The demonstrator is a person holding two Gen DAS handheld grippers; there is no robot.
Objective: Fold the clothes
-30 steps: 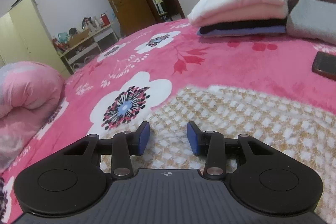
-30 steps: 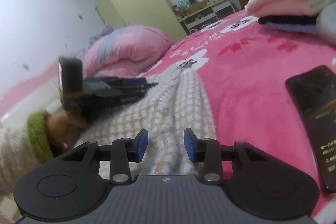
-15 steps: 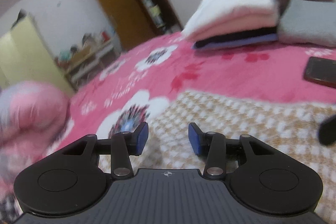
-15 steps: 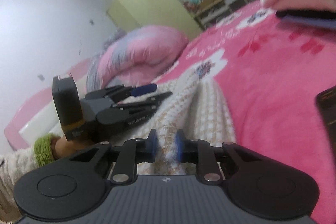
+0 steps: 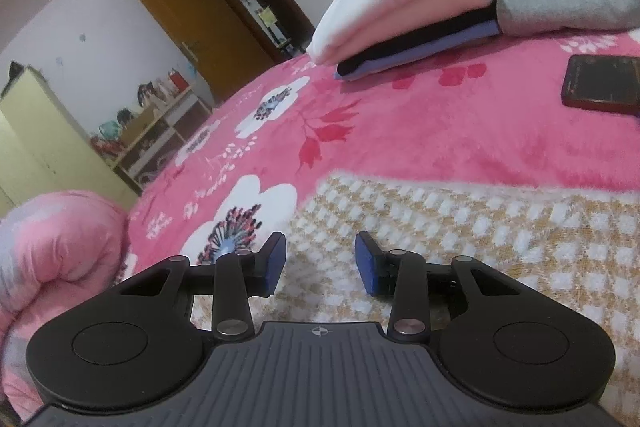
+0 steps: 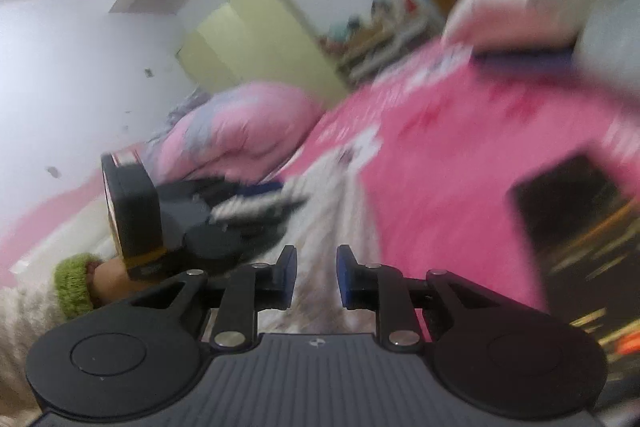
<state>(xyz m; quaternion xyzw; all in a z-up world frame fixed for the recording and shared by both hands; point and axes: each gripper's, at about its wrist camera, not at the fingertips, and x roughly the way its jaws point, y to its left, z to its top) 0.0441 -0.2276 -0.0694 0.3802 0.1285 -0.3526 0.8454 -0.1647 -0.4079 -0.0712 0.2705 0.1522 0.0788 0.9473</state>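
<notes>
The left claw (image 5: 320, 261) is hovering released, tilted down over the checked knit sweater (image 5: 460, 227). The right claw (image 6: 316, 277) is grasping a sweater fold, its jaws having just been closing then easing; blur is smearing the fabric between them.

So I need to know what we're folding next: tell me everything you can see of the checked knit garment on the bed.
The checked knit garment is a fluffy, soft-looking knit in a tan and white check. It lies spread on the pink floral blanket, flat in the left wrist view. In the blurred right wrist view it rises in a ridge whose near end runs between the fingers of the right gripper. The left gripper is over its near edge, jaws apart. What garment it is cannot be told.
</notes>
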